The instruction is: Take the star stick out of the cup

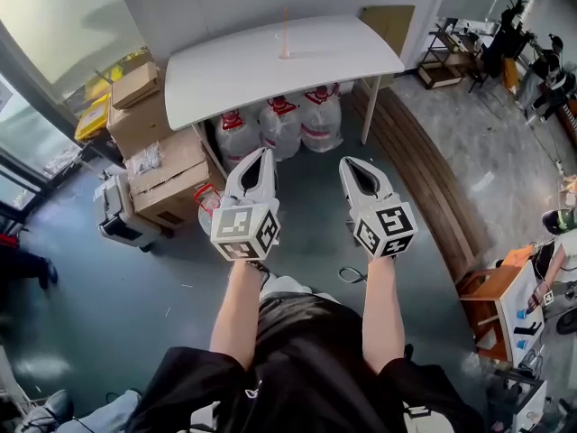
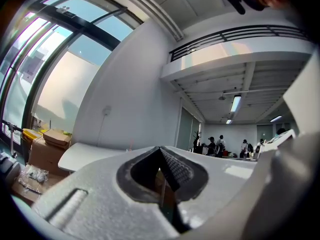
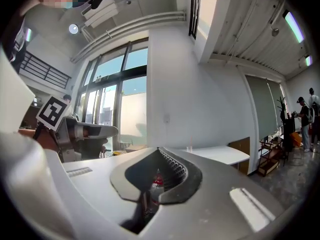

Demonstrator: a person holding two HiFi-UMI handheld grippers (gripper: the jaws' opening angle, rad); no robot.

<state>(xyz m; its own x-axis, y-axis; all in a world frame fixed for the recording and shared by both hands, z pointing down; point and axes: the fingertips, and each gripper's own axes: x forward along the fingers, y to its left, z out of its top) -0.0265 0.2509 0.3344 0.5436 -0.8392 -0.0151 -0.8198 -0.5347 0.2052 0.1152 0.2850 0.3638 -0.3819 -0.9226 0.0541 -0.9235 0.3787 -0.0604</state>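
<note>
The cup (image 1: 284, 54) stands on the white surface (image 1: 343, 61), about midway between its left and right ends and somewhat closer to the far edge than to the near one. The star stick (image 1: 285, 32) rises out of it with its long axis close to vertical. It shows only as a thin pale line, too small for its star to be made out.

Both tools are held low in front of the person's body, well short of the near edge, so the cup lies ahead of and beyond them and well apart from each. The left hand-held gripper (image 1: 264, 153) has its jaws together with nothing between them, which its own view (image 2: 160, 149) confirms. The right hand-held gripper (image 1: 346, 161) is likewise closed on nothing (image 3: 159, 149).

From the head view the cup sits in the lane between the two tools, a little closer to the line of the left one. The two tools toe inward. The left gripper view shows the cup (image 2: 129, 148) faintly, off to the left of its jaw tips. The right gripper view shows the cup (image 3: 189, 148) to the right of its own.

I judge that the reach is the whole of the coming move. Either tool must travel forward over the near edge, part its jaws, and meet the stick from the side above the rim, then lift along the stick's upright axis.
</note>
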